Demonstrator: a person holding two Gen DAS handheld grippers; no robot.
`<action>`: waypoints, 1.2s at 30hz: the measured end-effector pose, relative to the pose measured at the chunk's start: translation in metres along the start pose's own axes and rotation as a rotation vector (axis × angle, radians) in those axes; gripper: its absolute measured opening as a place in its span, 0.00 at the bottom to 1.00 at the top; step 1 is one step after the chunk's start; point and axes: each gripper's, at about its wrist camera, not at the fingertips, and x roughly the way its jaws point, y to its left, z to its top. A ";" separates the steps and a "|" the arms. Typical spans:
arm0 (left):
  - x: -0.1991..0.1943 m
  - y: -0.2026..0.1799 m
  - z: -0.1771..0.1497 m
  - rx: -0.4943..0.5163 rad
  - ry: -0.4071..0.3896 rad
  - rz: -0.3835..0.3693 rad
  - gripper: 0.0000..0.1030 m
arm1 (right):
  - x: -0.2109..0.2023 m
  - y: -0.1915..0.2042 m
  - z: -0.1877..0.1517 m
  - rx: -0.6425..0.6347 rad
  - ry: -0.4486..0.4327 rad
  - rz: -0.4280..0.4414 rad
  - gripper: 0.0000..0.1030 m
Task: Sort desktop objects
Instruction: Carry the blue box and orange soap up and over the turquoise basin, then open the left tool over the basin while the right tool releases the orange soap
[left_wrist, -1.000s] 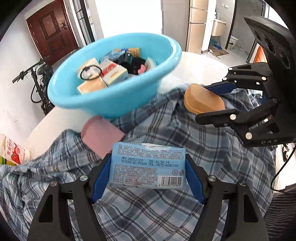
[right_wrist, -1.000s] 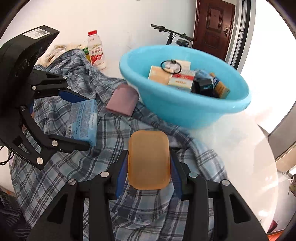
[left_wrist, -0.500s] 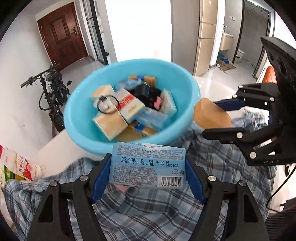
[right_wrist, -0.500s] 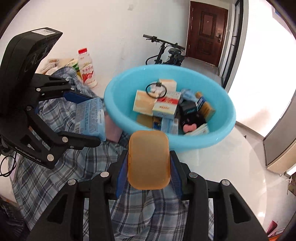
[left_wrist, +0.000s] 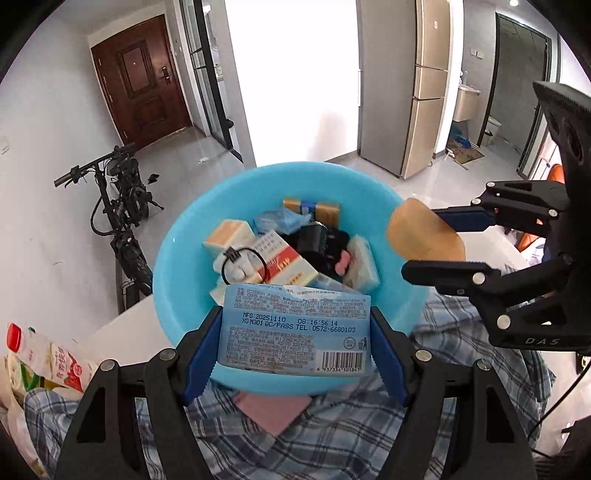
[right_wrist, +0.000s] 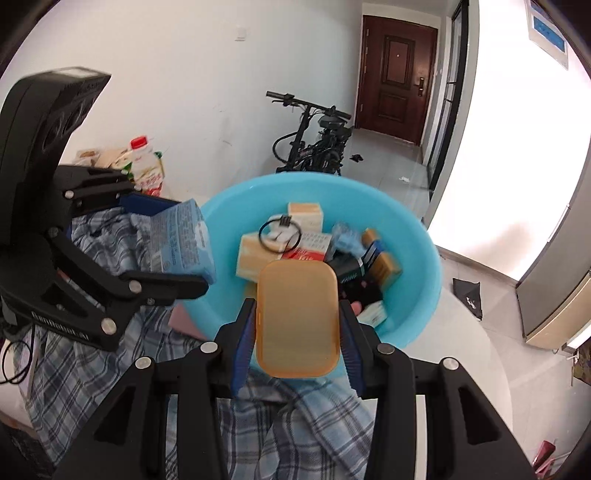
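My left gripper (left_wrist: 295, 339) is shut on a light blue wipes packet (left_wrist: 295, 330), printed side toward the camera, held over the near rim of a blue basin (left_wrist: 184, 258). My right gripper (right_wrist: 297, 328) is shut on a flat orange case (right_wrist: 297, 319), also above the basin's (right_wrist: 421, 258) near edge. In the right wrist view the left gripper (right_wrist: 177, 254) and the wipes packet (right_wrist: 181, 240) hang at the basin's left side. In the left wrist view the right gripper (left_wrist: 428, 243) and the orange case (left_wrist: 421, 236) sit at the basin's right. The basin holds several small boxes, a black ring and dark items.
A plaid shirt (left_wrist: 332, 443) covers the white table (right_wrist: 461, 354) under both grippers. A pink flat item (left_wrist: 273, 410) lies on it below the basin. A red-capped drink bottle (left_wrist: 48, 354) stands at the left with snack packs. A bicycle (left_wrist: 118, 206) leans at the wall.
Both grippers rose and moved toward the basin with their loads. The basin went from ahead of them to right beneath the packet and the case.
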 end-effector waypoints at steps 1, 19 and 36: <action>0.002 0.002 0.003 -0.006 -0.003 0.002 0.74 | 0.001 -0.003 0.004 0.008 -0.004 -0.002 0.40; 0.069 0.061 0.049 -0.186 0.037 0.013 0.74 | 0.058 -0.055 0.046 0.102 0.032 -0.042 0.40; 0.139 0.084 0.053 -0.274 0.120 -0.019 0.74 | 0.102 -0.093 0.053 0.188 0.084 -0.031 0.40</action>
